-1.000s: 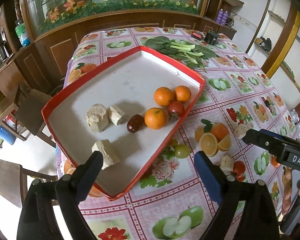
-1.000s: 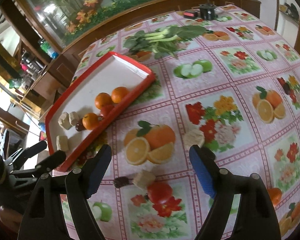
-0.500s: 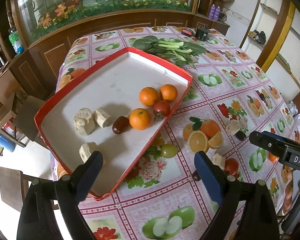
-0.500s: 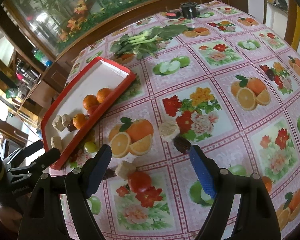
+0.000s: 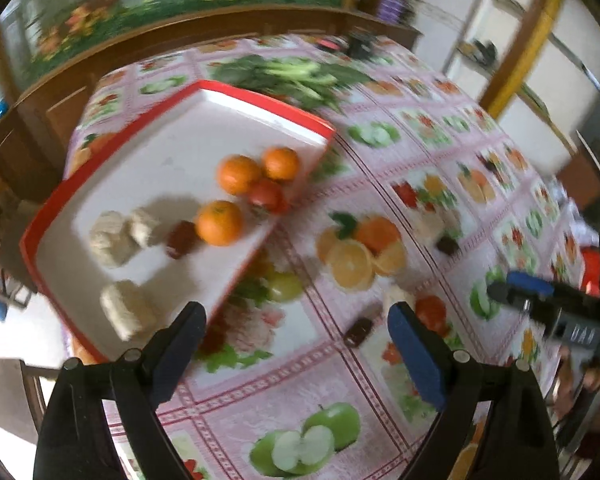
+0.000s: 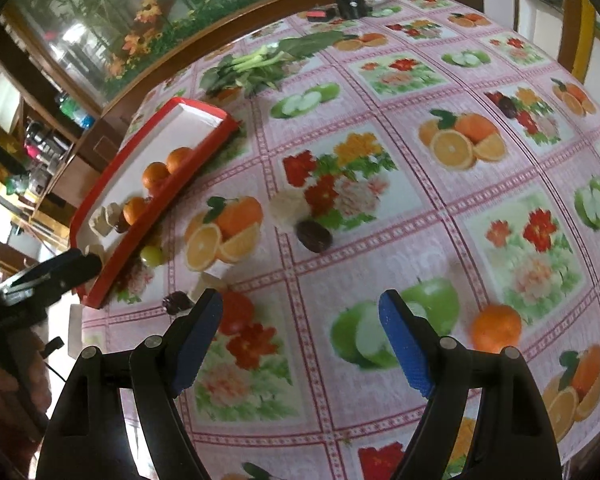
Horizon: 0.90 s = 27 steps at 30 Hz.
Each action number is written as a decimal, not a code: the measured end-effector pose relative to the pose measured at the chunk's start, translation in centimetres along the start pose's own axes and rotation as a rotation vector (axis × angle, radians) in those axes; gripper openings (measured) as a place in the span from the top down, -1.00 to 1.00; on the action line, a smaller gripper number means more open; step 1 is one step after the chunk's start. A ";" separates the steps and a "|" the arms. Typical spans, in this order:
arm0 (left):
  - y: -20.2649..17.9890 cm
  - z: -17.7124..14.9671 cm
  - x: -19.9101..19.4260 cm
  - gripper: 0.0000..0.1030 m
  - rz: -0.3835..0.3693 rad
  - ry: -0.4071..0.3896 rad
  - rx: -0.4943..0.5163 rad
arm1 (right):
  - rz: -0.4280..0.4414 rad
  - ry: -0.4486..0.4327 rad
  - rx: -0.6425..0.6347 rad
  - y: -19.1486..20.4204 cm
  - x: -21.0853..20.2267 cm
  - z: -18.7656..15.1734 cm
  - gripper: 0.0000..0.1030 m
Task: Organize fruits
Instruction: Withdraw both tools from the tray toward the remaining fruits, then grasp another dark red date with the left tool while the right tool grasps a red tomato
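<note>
Both tongs agape, red-rimmed tray (image 5: 256, 98) at tablecloth (image 6: 380, 240) edge

The red tray (image 5: 260, 101) fills the table's left edge; its raised rim bars any low sweep from the tablecloth (image 6: 400, 216) side. Inside it, three oranges (image 5: 219, 222) and a tomato (image 5: 266, 195) crowd the rim facing the table's middle, with pale blocks (image 5: 112, 233) and a dark date (image 5: 181, 237) toward the near corner; the tray's far half lies bare. Leafy greens (image 6: 260, 66) block the far edge. Just beside the tray's rim sit a green fruit (image 6: 152, 255), a tomato, dates and pale pieces. Near the right edge lies a lone orange (image 6: 496, 328); the cloth beyond it is open.
</note>
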<state>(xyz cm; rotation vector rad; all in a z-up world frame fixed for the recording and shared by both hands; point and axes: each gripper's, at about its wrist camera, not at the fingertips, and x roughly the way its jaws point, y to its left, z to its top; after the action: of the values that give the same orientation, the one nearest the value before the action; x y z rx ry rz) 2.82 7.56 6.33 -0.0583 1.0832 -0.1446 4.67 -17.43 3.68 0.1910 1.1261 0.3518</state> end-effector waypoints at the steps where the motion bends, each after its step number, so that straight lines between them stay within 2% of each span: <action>1: -0.6 -0.4 0.4 -0.81 -0.003 0.011 0.029 | -0.001 -0.001 0.005 -0.3 -0.1 -0.1 -0.56; 3: -1.8 -1.1 1.2 -0.70 0.000 0.034 0.087 | 0.004 0.002 0.012 -0.7 -0.4 -0.3 -0.56; 7: -3.4 -1.7 3.3 -0.24 0.002 0.087 0.170 | 0.040 0.038 -0.019 0.0 -0.2 -0.9 -0.47; 11: -4.0 -1.4 4.5 -0.12 0.003 0.101 0.184 | 0.086 0.060 -0.060 2.0 0.4 -1.0 -0.40; 12: -4.2 -1.3 4.7 0.00 -0.001 0.103 0.190 | 0.091 0.063 -0.069 2.4 0.6 -1.0 -0.38; 13: -4.3 -1.2 4.9 0.24 -0.008 0.109 0.197 | 0.094 0.068 -0.081 2.9 0.8 -1.0 -0.36; 15: -4.4 -1.4 5.2 0.45 -0.006 0.121 0.207 | 0.104 0.088 -0.109 3.8 1.5 -0.9 -0.31; 16: -4.3 -1.5 5.1 0.53 -0.008 0.118 0.206 | 0.106 0.096 -0.121 4.1 1.8 -0.9 -0.21; 19: -3.4 -1.6 4.9 0.55 -0.029 0.126 0.172 | 0.101 0.129 -0.152 5.0 2.9 -1.0 -0.03; 27: -1.5 -2.1 3.9 0.55 -0.059 0.116 0.078 | 0.068 0.158 -0.200 5.9 5.1 -1.1 0.09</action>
<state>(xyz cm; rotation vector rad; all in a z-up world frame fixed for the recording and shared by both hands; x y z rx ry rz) 2.65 5.55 2.15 -0.0121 1.1916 -0.2452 4.57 -10.08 0.85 0.0254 1.2339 0.5451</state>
